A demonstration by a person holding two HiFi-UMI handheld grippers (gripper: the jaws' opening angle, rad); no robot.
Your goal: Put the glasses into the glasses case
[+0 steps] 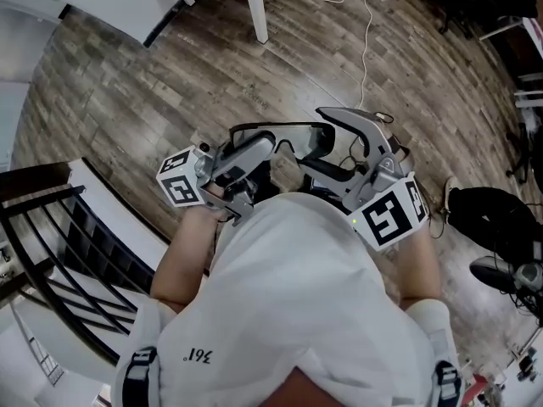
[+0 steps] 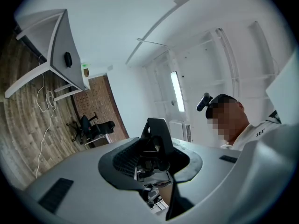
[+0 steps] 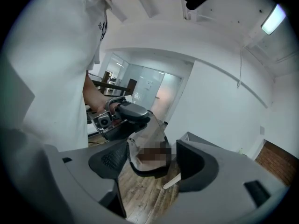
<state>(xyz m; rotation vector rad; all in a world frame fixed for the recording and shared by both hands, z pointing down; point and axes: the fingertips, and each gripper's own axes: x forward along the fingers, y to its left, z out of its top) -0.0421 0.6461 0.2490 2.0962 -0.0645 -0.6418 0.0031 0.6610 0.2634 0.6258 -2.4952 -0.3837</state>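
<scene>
Risk of dropping the glasses (image 1: 280, 134): held in mid-air over the floor (image 1: 170, 66) on a thin pinch, no case in any view. Risk also of straining the frame through twist or pull between two grippers.

Left gripper (image 1: 259, 149): jaws nearly together, clamped on a dark part of the glasses, between the pads.

Right gripper (image 1: 335, 147): jaws wide apart, lens (image 3: 148, 146) between them, rim against one pad, seemingly clear of the other.
</scene>
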